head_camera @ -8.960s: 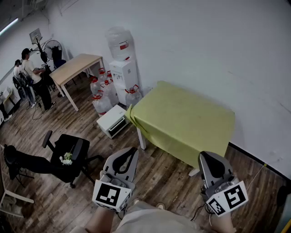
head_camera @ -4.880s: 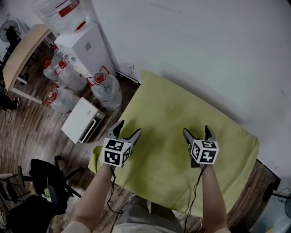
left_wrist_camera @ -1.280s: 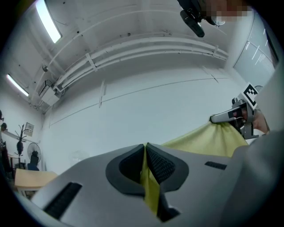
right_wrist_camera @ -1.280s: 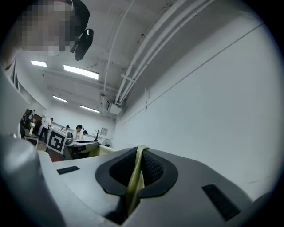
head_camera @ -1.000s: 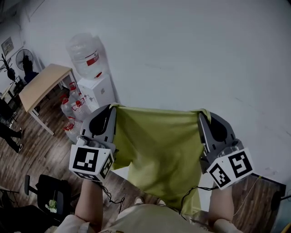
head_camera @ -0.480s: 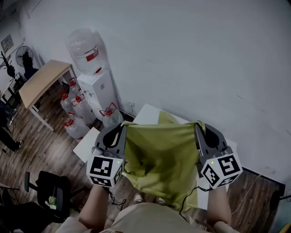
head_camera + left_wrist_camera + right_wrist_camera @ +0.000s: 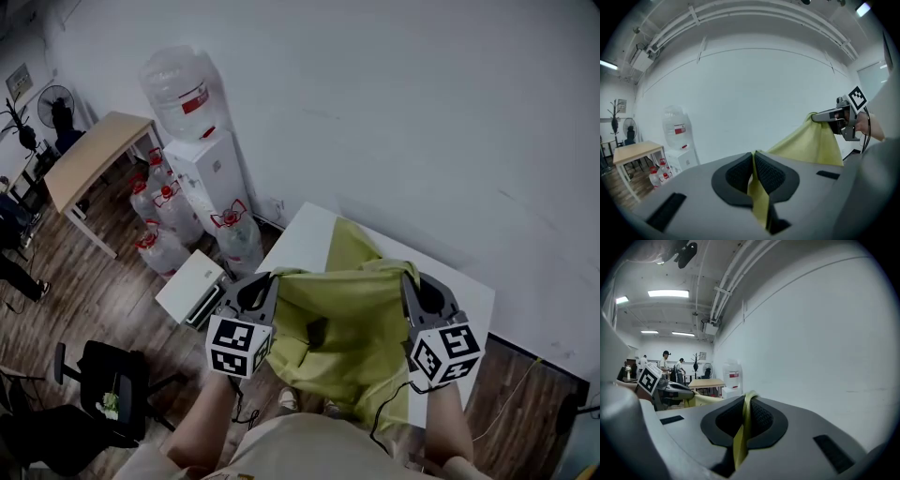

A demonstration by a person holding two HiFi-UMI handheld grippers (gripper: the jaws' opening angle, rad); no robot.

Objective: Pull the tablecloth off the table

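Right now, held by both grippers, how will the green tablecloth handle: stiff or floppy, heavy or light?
Probably floppy: the tablecloth sags in folds between the left gripper and right gripper. Likely light: thin pinched edges carry it.

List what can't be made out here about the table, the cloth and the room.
- Table legs and near edge: head view, hidden behind the hanging tablecloth and the person's body.
- Water bottle label print: head view, too small.
- Dark object at the tablecloth: head view, too small to identify.

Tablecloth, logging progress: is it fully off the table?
No: the tablecloth hangs bunched from left gripper and right gripper, one end on the table.
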